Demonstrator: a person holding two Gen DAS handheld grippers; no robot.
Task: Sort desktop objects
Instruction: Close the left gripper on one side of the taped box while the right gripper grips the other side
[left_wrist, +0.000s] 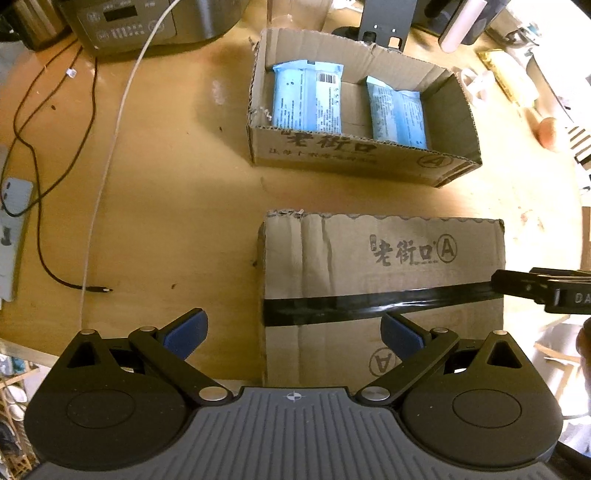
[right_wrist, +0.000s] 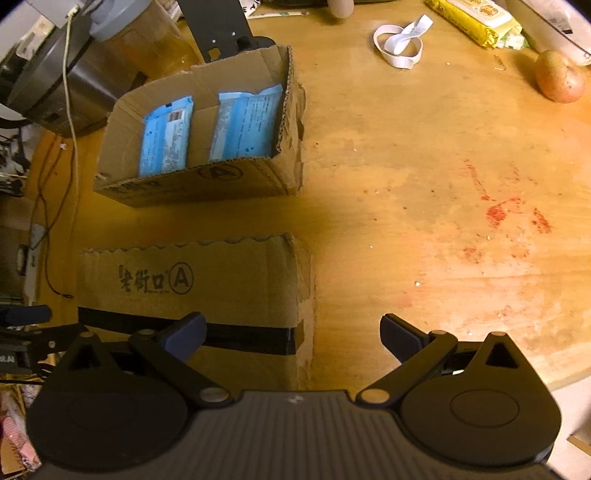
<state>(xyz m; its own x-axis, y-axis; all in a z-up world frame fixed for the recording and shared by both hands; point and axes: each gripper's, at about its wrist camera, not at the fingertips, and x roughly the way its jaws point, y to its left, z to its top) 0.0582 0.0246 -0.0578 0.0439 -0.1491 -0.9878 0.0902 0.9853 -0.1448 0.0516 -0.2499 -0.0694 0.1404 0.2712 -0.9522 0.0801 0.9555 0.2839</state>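
Sealed box (left_wrist: 380, 280) lies under the spread left gripper (left_wrist: 293, 334).

Both wrist views face forward-down, sharing closed box (left_wrist: 384, 266).

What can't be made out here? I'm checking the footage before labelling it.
- Closed box: contents hidden in both views by its taped top.
- Packets in the open box: print too small to read.
- Cooker: cut off by the left view's top edge.
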